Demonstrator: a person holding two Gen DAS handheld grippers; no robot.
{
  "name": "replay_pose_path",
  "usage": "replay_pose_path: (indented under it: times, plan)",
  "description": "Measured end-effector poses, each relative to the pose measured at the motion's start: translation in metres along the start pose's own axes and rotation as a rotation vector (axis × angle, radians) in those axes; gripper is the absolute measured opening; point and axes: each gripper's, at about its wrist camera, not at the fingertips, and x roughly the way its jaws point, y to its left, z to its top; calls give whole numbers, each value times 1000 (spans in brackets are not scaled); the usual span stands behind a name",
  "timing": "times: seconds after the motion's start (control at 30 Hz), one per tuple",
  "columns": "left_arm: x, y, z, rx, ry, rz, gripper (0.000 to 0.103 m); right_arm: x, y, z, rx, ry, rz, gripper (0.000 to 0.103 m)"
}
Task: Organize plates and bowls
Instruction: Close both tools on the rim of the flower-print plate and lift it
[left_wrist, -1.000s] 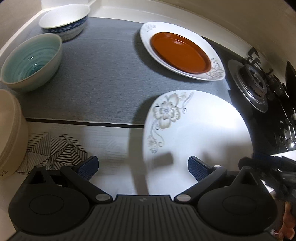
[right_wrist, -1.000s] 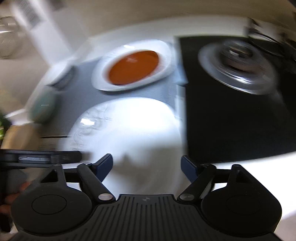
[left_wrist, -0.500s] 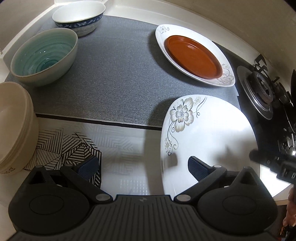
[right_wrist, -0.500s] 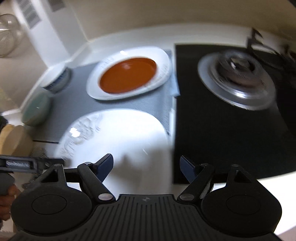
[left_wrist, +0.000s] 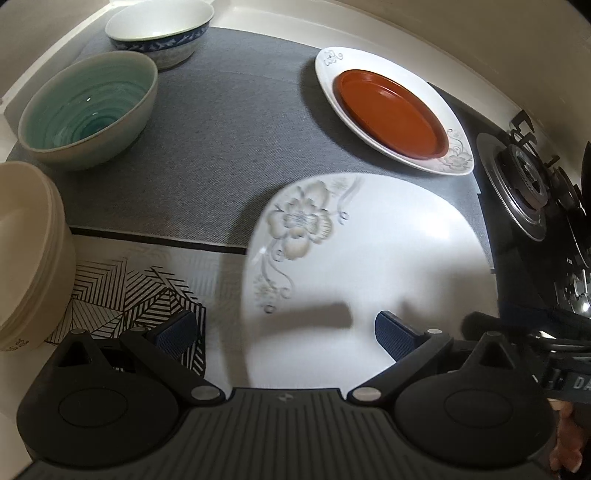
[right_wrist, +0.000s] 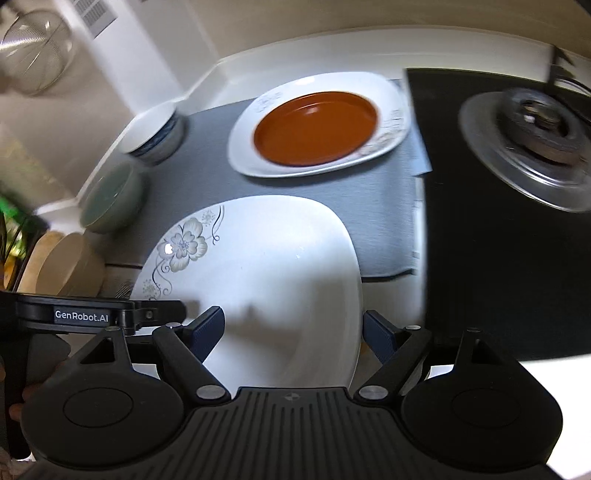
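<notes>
Your right gripper (right_wrist: 293, 332) is opening, nothing clamped; the floral plate (right_wrist: 266, 273) sits centre frame, just past its fingertips. Your left gripper (left_wrist: 284, 334) is spread, empty. Beyond, upper centre: red plate (right_wrist: 316, 127) stacked on a white plate (right_wrist: 243, 158). Bowls (left_wrist: 88, 107) upper left.

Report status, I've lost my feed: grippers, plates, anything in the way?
Left gripper open, right gripper opening, both empty over the near flowered plate. Red plate sits on the far white plate. Nothing blocking.
</notes>
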Motion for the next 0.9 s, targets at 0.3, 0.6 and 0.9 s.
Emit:
replay_pose_path:
  times: [0.3, 0.6, 0.9]
  plan:
    - [-2, 18, -1, -54, -22, -100, 103, 9, -30, -1, 75, -9, 158, 82]
    - [-2, 14, 9, 25, -14, -117, 82, 14, -62, -9, 237, -35, 240, 55]
    - [-1, 21, 9, -8, -16, -161, 60, 16, -64, -13, 241, -30, 216, 26]
